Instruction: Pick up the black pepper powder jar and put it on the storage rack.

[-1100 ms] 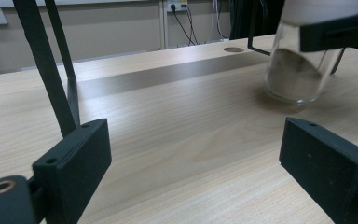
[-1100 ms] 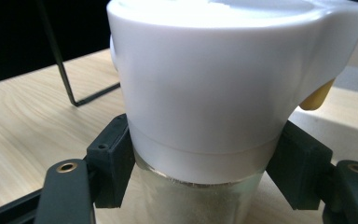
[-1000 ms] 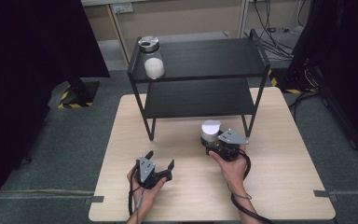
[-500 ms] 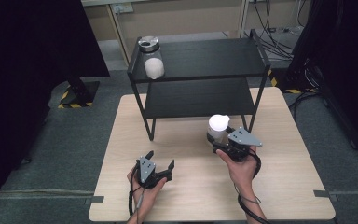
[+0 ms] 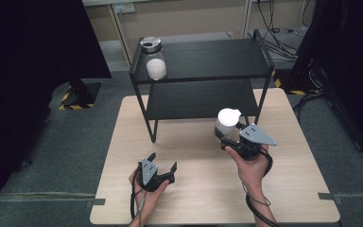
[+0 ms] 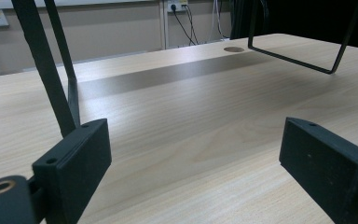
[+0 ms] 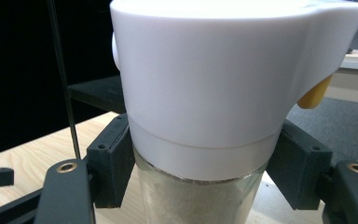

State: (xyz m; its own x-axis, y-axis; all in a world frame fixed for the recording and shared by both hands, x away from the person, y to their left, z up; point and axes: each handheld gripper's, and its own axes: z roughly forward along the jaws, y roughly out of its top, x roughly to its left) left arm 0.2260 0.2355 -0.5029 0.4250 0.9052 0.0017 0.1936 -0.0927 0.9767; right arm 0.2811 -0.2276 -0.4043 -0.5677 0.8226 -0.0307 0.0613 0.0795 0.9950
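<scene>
Clamping white-lidded jar (image 5: 227, 124), right gripper (image 5: 230, 140) raised; left gripper (image 5: 163, 169) low, fingers apart.

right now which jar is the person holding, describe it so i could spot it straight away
Start at the black two-tier metal shelf at the far side of the light wooden table. In front of its right legs, the right gripper clamps a clear glass jar with a tall white plastic lid. The other glass jar with a silver metal lid stands on the shelf's top left corner.
</scene>
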